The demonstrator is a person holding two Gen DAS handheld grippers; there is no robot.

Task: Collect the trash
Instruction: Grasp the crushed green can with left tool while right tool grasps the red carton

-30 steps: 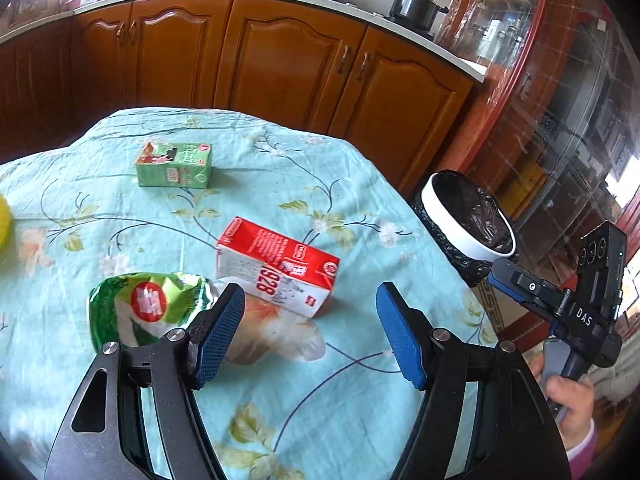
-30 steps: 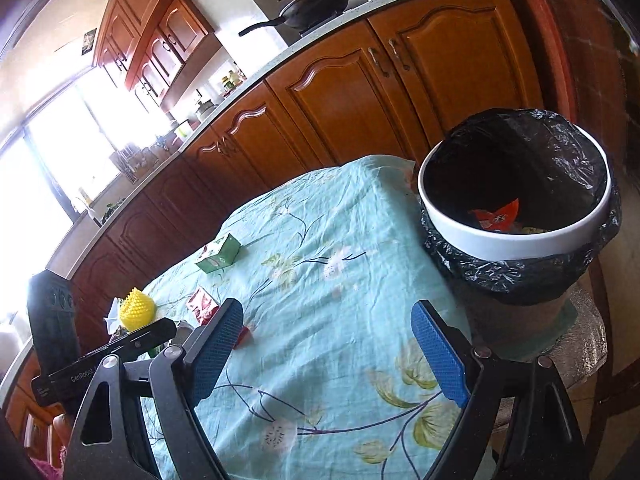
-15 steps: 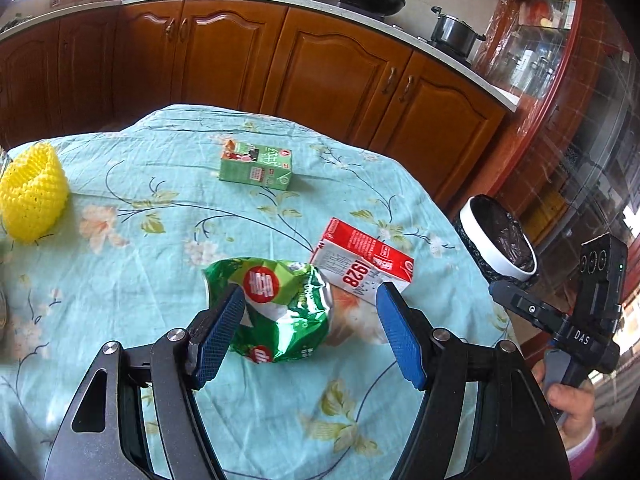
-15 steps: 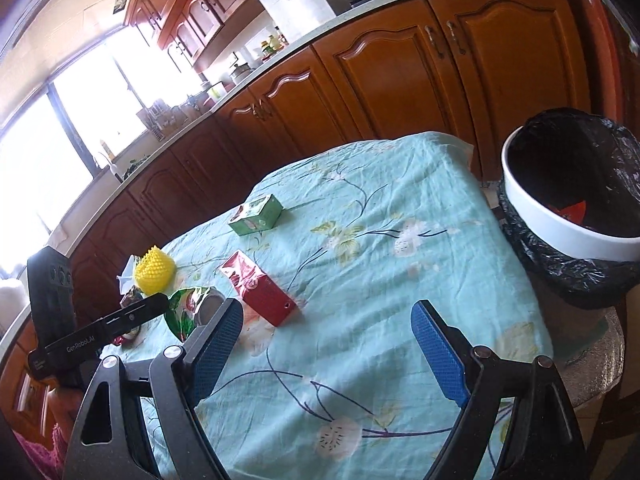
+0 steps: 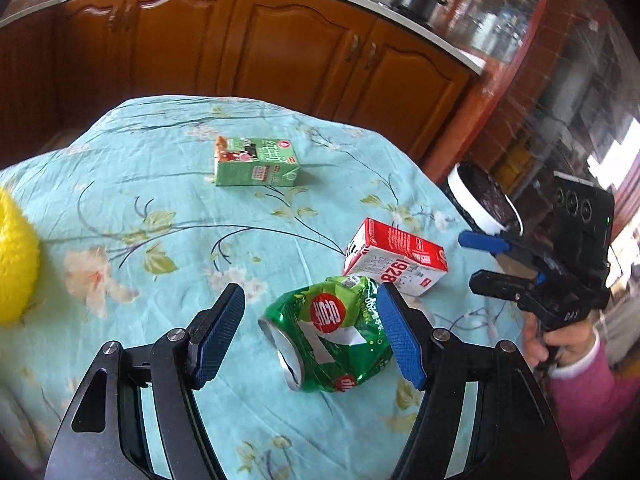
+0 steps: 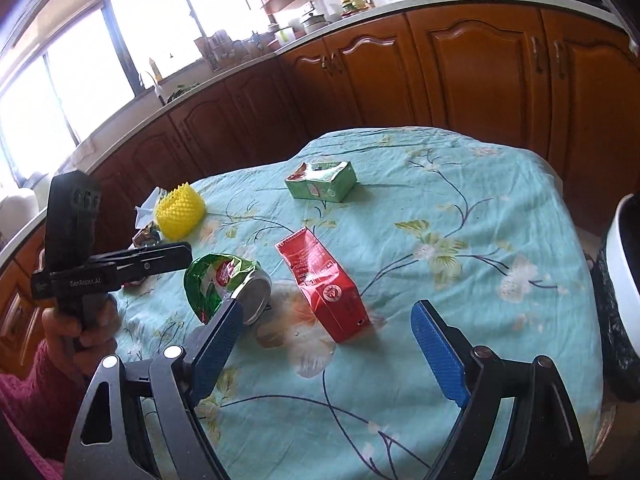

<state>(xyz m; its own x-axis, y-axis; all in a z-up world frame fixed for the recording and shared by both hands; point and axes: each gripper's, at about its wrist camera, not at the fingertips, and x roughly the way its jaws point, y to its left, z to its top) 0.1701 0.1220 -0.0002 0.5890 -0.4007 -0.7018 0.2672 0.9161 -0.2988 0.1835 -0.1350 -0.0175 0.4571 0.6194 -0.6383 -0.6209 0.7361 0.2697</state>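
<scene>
A crushed green can (image 5: 332,332) lies on the flowered tablecloth between the open fingers of my left gripper (image 5: 310,328), nearer the right finger. It also shows in the right wrist view (image 6: 224,284). A red milk carton (image 5: 394,262) lies just beyond it, in the right wrist view (image 6: 326,284) ahead of my open, empty right gripper (image 6: 326,336). A green carton (image 5: 256,162) lies farther back on the table, also in the right wrist view (image 6: 322,180). The white trash bin with a black liner (image 5: 482,202) stands off the table's right edge, also in the right wrist view (image 6: 622,276).
A yellow spiky foam net (image 6: 180,210) with small wrappers beside it sits at the table's left side, also in the left wrist view (image 5: 14,264). Wooden cabinets (image 5: 280,48) run behind the table. The table edge drops off close to the bin.
My left gripper has moved left and down so that the green can now lies between its fingers. My right gripper has swung left, away from the bin, toward the red carton.
</scene>
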